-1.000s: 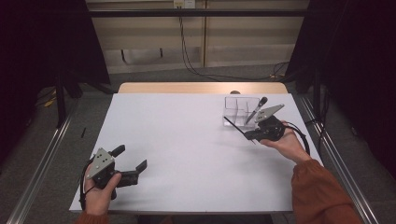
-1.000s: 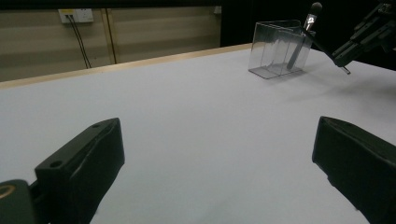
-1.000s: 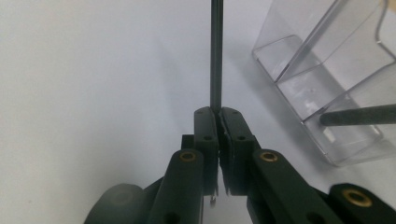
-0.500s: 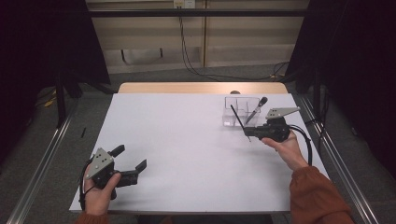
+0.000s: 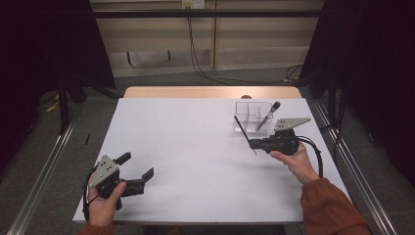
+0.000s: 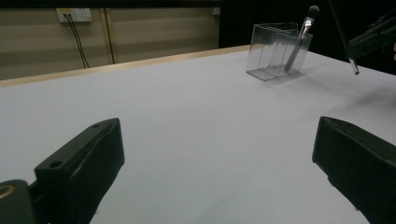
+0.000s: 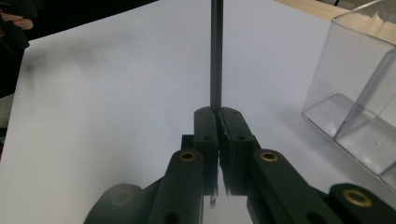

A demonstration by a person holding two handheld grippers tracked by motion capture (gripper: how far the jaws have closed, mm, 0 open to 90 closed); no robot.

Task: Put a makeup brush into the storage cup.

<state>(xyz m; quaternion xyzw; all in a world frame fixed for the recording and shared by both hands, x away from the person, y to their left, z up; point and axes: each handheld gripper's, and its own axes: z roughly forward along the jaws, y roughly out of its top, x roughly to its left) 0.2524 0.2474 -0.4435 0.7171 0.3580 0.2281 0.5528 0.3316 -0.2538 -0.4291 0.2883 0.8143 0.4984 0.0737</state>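
Note:
My right gripper (image 5: 252, 144) is shut on a thin black stick (image 5: 241, 128), which slants up and away from the jaws. It hovers over the white table (image 5: 195, 147), just in front of a clear compartment box (image 5: 248, 111). A dark-tipped brush (image 5: 268, 115) leans in that box. In the right gripper view the jaws (image 7: 218, 112) pinch the stick (image 7: 215, 56) near its lower end, with the box (image 7: 359, 102) to the right. My left gripper (image 5: 137, 165) is held open and empty near the table's front left. Its view (image 6: 217, 154) looks across to the box (image 6: 278, 51) and brush (image 6: 299, 39).
A wooden strip (image 5: 210, 92) runs along the table's far edge. Metal rails (image 5: 44, 171) flank the table on both sides, with cables (image 5: 195, 58) on the floor beyond. The person's other hand (image 7: 14, 28) shows at the top left of the right gripper view.
The right gripper has drawn slightly back toward the person and away from the box, still holding the stick. The left gripper has stayed put.

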